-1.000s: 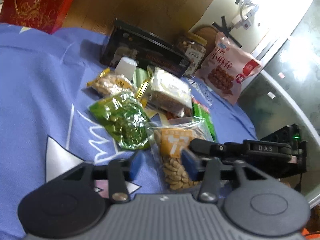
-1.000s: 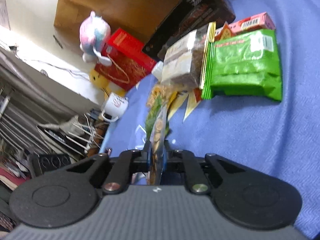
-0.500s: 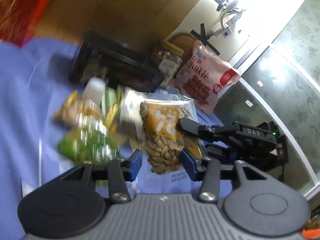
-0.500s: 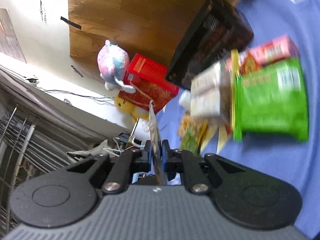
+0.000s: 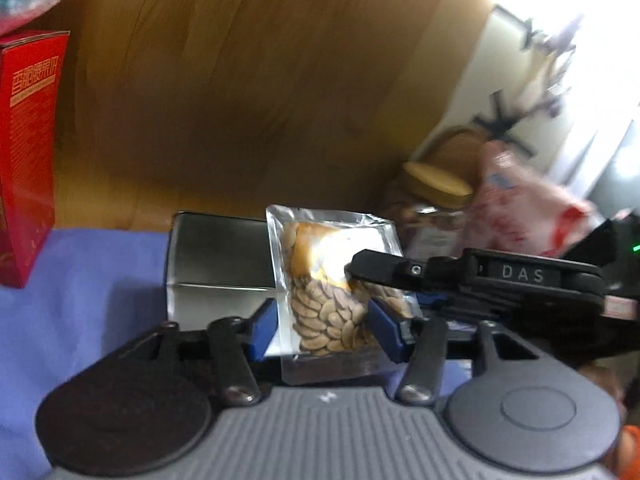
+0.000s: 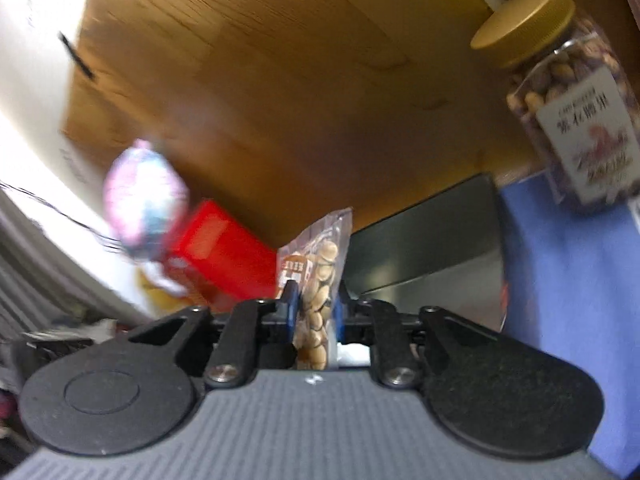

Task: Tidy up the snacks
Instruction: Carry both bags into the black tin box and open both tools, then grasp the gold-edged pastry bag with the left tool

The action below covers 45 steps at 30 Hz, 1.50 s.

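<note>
My right gripper (image 6: 313,312) and left gripper (image 5: 325,330) both straddled the clear, crinkly plastic pouch of pale seeds (image 5: 334,288), jaws opening around it. It looked light, limp and slippery, so I judged its flat sealed edges the best hold.

From my left camera, the seed packet (image 5: 328,300) stands upright between the fingers of my left gripper (image 5: 322,330), with my right gripper (image 5: 362,270) reaching in from the right across its upper part. Behind the packet the box (image 5: 220,256) rests on the cloth (image 5: 88,280), backed by the wooden board (image 5: 248,92). The carton (image 5: 28,152) stands far left; the jar (image 5: 432,208) sits right of the box, the pouch (image 5: 528,208) beyond it. In my right camera, the soft toy (image 6: 144,208) sits left, on the carton.
</note>
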Tool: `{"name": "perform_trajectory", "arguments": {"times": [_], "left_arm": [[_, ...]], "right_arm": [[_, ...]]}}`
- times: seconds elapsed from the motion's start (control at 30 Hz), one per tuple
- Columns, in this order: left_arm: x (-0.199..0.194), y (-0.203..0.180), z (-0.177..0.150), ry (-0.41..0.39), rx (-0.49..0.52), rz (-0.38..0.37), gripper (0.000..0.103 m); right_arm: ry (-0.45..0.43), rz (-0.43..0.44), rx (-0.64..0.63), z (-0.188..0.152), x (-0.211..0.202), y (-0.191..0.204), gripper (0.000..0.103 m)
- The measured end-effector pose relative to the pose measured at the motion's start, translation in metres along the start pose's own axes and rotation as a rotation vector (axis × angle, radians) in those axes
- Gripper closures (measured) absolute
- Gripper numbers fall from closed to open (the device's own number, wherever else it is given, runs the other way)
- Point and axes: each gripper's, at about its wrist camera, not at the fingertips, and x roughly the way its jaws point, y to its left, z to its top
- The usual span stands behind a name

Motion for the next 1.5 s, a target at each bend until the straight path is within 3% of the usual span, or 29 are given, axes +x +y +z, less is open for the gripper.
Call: {"name": "perform_trajectory", "arguments": {"times": [0.1,0.2,0.27,0.37,0.47,0.53,0.57,0.6,0.73,0.8,0.93,1.13,1.3,1.43,1.5], "left_arm": [[-0.006,-0.003,-0.006,-0.034,0.030,0.028,0.044],[-0.031,-0.006,-0.019,-0.085,0.050,0.007,0.043],[-0.047,-0.008,-0.031,-0.094,0.059,-0.045,0.043],[-0.059,-0.014,-0.053,-0.059,0.091,-0.104,0.039],[-0.053,-0.031,-0.077,-0.004,0.146,-0.100,0.032],[-0.041,-0.041,-0.092,0.047,0.192,-0.064,0.033],[-0.035,-0.047,-0.097,0.069,0.210,-0.040,0.037],[-0.032,-0.048,-0.102,0.084,0.207,-0.040,0.049],[-0.049,-0.037,-0.111,0.096,0.108,-0.064,0.057],[-0.069,-0.037,-0.118,0.062,0.086,-0.092,0.057],[-0.101,-0.048,-0.141,-0.009,0.117,-0.094,0.047],[-0.139,-0.052,-0.191,-0.057,0.170,-0.079,0.030],[-0.162,-0.054,-0.216,-0.034,0.197,-0.069,0.026],[-0.186,-0.046,-0.222,-0.038,0.174,-0.129,0.024],[-0.197,-0.040,-0.218,-0.070,0.151,-0.137,0.016]], "right_arm": [[-0.042,-0.157,-0.150,-0.005,0.000,0.010,0.064],[-0.102,-0.113,-0.175,-0.020,-0.032,0.005,0.064],[-0.117,-0.071,-0.185,-0.038,-0.056,-0.001,0.064],[-0.109,-0.039,-0.248,-0.075,-0.089,-0.005,0.063],[-0.081,-0.100,-0.311,-0.105,-0.097,-0.004,0.052],[-0.025,-0.153,-0.330,-0.120,-0.089,-0.003,0.052],[-0.006,-0.154,-0.324,-0.124,-0.085,-0.004,0.051],[0.000,-0.136,-0.307,-0.128,-0.084,-0.005,0.058],[0.025,-0.072,-0.265,-0.131,-0.092,0.000,0.059],[0.007,-0.065,-0.325,-0.144,-0.099,0.013,0.060],[-0.079,-0.074,-0.567,-0.182,-0.122,0.048,0.059],[-0.087,-0.040,-0.763,-0.224,-0.138,0.063,0.057],[0.005,-0.024,-0.779,-0.247,-0.148,0.058,0.057],[0.039,-0.031,-0.731,-0.254,-0.158,0.051,0.051],[0.055,-0.016,-0.665,-0.251,-0.163,0.044,0.046]]}}
